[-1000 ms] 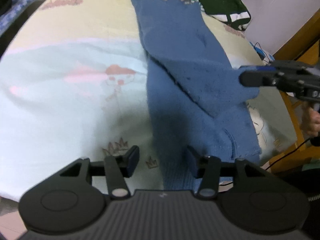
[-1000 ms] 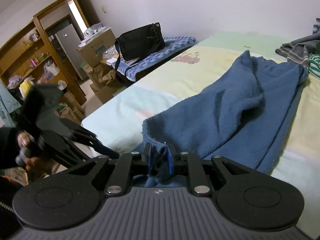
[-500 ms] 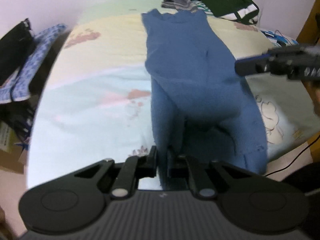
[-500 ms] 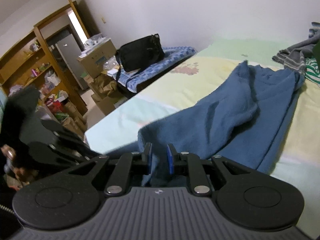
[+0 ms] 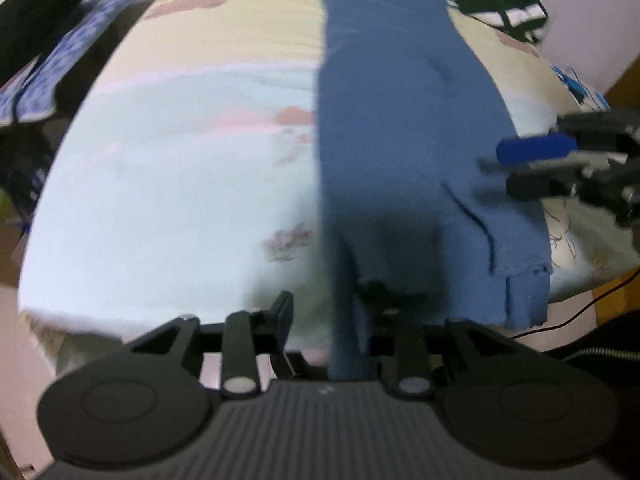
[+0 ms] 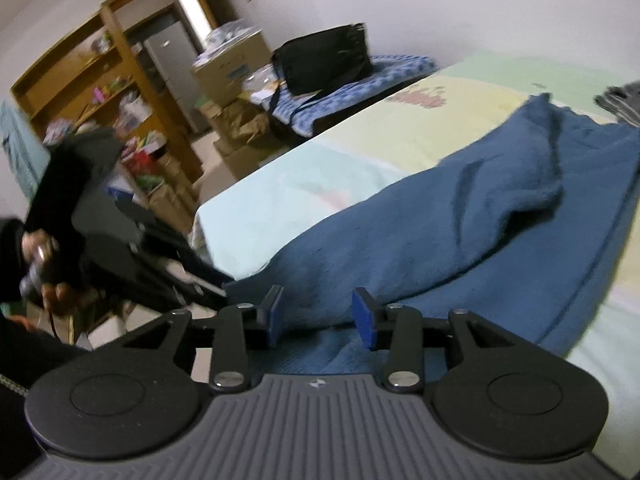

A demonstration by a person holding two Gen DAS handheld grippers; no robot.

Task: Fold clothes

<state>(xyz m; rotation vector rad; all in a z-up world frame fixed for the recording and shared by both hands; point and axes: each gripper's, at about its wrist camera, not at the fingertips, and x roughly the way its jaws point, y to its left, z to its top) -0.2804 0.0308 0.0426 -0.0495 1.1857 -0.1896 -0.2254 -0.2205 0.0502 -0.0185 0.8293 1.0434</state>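
Both grippers, left (image 5: pixel 326 312) and right (image 6: pixel 318 312), are seen opening over the blue garment's (image 5: pixel 400 120) near edge, unclamped, beside bare bed (image 5: pixel 180 160).

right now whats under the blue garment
The blue garment lies on the pastel printed bedsheet. Sheet shows all around it; whatever is directly beneath is covered.

Home bedroom: bed (image 6: pixel 472 120) with pastel cartoon sheet, wooden shelves (image 6: pixel 92 76) crammed with clutter, stacked cardboard boxes (image 6: pixel 228 76), black bag (image 6: pixel 324 60), clothes heaped at bed's far end.
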